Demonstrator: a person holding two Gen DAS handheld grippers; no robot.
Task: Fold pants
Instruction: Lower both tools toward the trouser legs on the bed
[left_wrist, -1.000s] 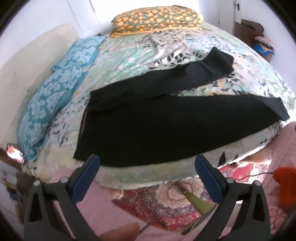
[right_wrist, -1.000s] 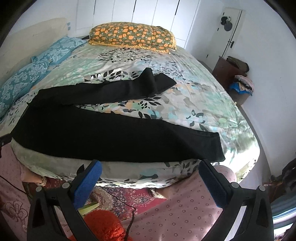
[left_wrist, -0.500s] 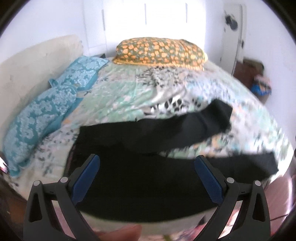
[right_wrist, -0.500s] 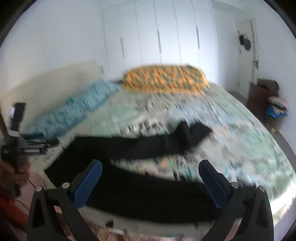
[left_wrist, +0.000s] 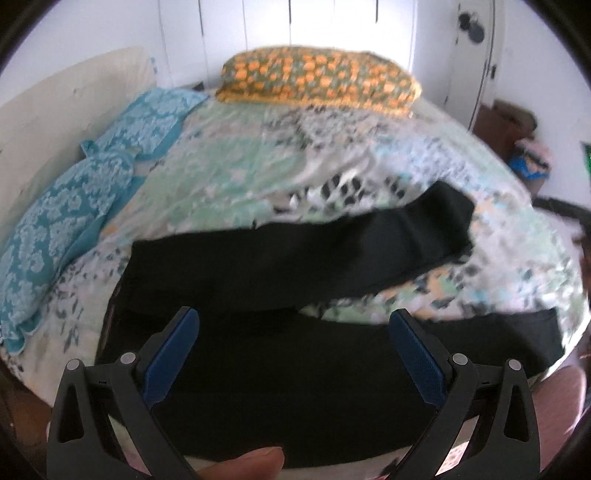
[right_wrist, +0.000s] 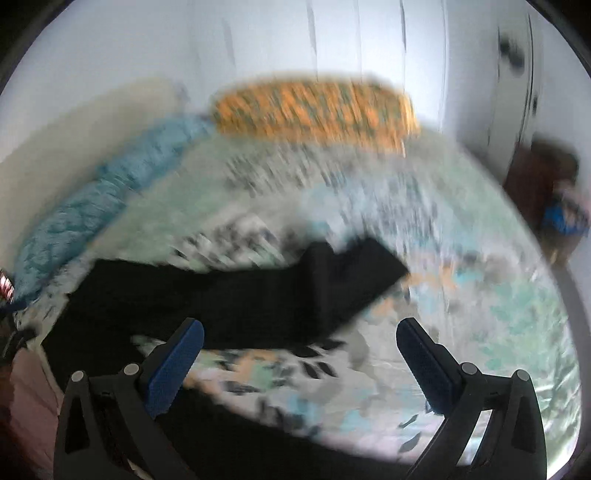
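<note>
Lying flat on bed (left_wrist: 240, 173), black pants (left_wrist: 295, 258) beyond both spread, empty left gripper (left_wrist: 293, 332), right gripper (right_wrist: 299, 343).

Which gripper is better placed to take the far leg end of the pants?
Probably right: the right gripper, open, faces the far leg end closely; the left gripper hangs over the waist part.

Bedroom, bed (left_wrist: 258, 173) (floral sheet), pillows (left_wrist: 317, 79)

The right wrist view is smeared with motion blur: the orange pillow (right_wrist: 314, 110) and bedspread (right_wrist: 461, 295) patterns dissolve. The black pants (left_wrist: 295, 369) near leg is partly hidden behind the left tool (left_wrist: 293, 332). The dresser clutter (left_wrist: 532, 162) is unreadable.
</note>
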